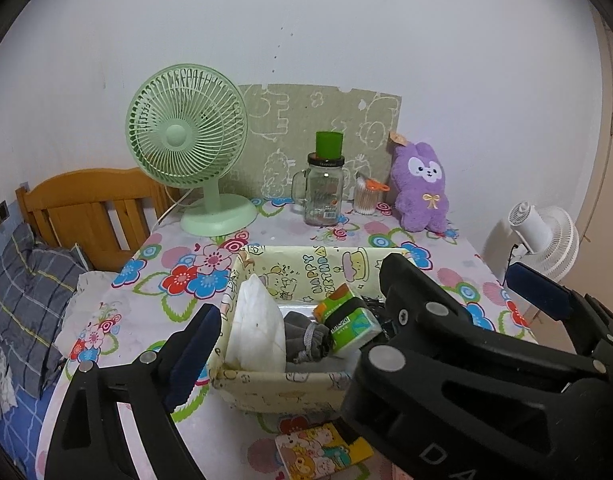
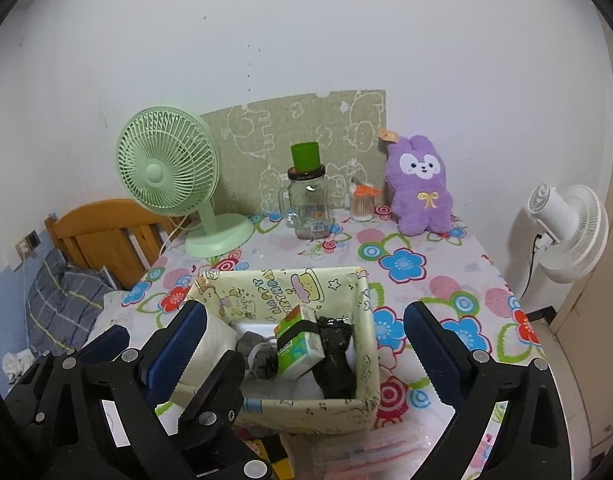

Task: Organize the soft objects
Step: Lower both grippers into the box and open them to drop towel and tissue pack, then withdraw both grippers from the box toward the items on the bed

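A cream fabric box (image 1: pixel 306 390) (image 2: pixel 364 376) printed "Happy Birthday" sits on the floral table. In it lie a white soft pack (image 1: pixel 258 324) (image 2: pixel 214 338), grey socks (image 1: pixel 306 338) (image 2: pixel 256 354), a green tissue pack (image 1: pixel 348 320) (image 2: pixel 298 342) and a black bundle (image 2: pixel 334 356). A purple plush rabbit (image 1: pixel 420 186) (image 2: pixel 420 184) sits upright at the back right. My left gripper (image 1: pixel 366 312) is open and empty, just in front of the box. My right gripper (image 2: pixel 306 344) is open and empty, its fingers astride the box's near side.
A green desk fan (image 1: pixel 188 140) (image 2: pixel 170 168), a glass jar with green cup on top (image 1: pixel 324 184) (image 2: pixel 308 200) and a cotton swab pot (image 1: pixel 366 198) (image 2: pixel 362 204) stand at the back. A white fan (image 2: pixel 566 232) stands off the right edge. A cartoon card (image 1: pixel 322 454) lies in front.
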Action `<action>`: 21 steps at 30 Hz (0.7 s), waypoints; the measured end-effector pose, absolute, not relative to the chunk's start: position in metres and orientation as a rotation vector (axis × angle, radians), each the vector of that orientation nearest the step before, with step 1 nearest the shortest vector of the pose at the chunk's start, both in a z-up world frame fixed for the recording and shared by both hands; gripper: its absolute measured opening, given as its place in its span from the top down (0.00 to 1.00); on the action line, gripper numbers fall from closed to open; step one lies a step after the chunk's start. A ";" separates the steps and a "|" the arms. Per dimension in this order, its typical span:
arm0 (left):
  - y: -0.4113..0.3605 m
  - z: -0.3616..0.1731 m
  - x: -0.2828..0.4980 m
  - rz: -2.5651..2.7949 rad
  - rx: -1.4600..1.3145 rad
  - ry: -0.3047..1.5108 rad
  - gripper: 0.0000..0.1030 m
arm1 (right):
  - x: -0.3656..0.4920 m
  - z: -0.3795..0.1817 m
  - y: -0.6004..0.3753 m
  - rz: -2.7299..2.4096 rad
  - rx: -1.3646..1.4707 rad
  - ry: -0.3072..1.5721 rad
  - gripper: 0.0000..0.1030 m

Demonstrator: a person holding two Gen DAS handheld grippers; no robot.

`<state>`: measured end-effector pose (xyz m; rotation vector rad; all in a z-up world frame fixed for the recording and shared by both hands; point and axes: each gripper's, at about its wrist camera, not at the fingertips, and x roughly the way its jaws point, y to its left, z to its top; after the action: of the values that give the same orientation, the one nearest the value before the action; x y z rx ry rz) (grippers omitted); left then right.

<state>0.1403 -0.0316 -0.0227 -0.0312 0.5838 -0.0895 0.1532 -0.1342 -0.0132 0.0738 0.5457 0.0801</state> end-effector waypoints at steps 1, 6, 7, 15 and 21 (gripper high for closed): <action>-0.032 -0.022 0.137 -0.089 -0.029 0.579 0.09 | 0.149 -0.012 -0.134 0.077 0.073 0.542 0.02; -0.036 -0.020 0.123 -0.106 -0.023 0.568 0.08 | 0.133 -0.010 -0.138 0.060 0.069 0.527 0.02; -0.037 -0.020 0.120 -0.108 -0.023 0.567 0.07 | 0.129 -0.009 -0.139 0.054 0.069 0.525 0.02; -0.039 -0.021 0.098 -0.114 -0.018 0.562 0.03 | 0.104 -0.010 -0.142 0.037 0.064 0.514 0.01; -0.039 -0.022 0.083 -0.101 -0.021 0.552 0.01 | 0.088 -0.012 -0.142 0.053 0.059 0.508 0.01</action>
<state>0.0827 -0.0388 -0.0215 -0.0206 0.5524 -0.1008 0.0881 -0.1417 -0.0120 0.0587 0.5080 0.0529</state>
